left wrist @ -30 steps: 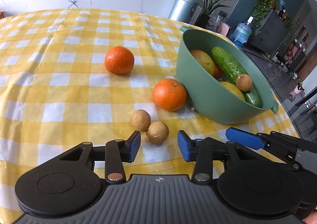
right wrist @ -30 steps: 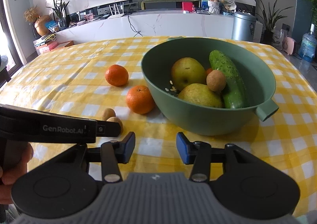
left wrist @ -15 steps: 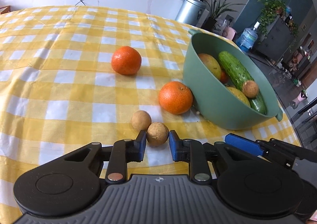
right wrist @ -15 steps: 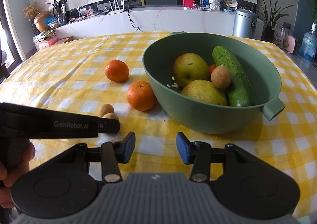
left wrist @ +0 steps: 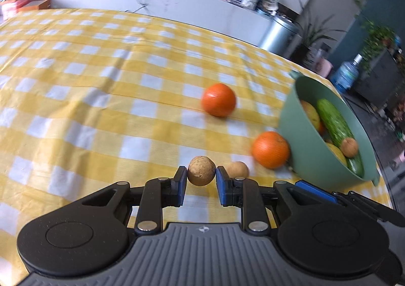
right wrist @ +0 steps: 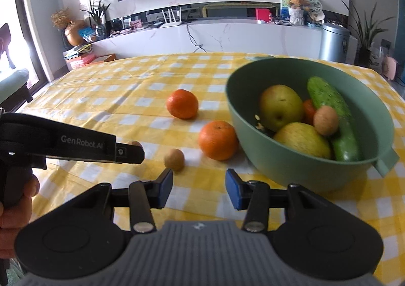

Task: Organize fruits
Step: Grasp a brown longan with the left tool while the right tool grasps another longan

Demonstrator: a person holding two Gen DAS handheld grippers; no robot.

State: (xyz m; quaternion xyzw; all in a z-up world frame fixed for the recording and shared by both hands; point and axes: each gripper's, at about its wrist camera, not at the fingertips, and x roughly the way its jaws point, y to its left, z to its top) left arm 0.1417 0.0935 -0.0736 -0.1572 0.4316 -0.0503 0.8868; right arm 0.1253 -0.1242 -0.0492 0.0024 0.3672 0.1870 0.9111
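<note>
The left hand-held gripper [left wrist: 201, 182] tilts downward, its blue pads [left wrist: 222, 186] clamped on either side of a small round brown fruit [left wrist: 201, 171], which sits pinched at the fingertips. In the right wrist view its black body reaches in from the left edge, gripped by a bare hand [right wrist: 15, 207] low at that edge. The right hand-held gripper [right wrist: 199, 188] also tilts downward, its jaws parted with nothing between them, to the right of the held fruit.

You can read only one text: "GenRobot.AI", in white letters. It stands on the black side of your left tongs [right wrist: 131, 148].
</note>
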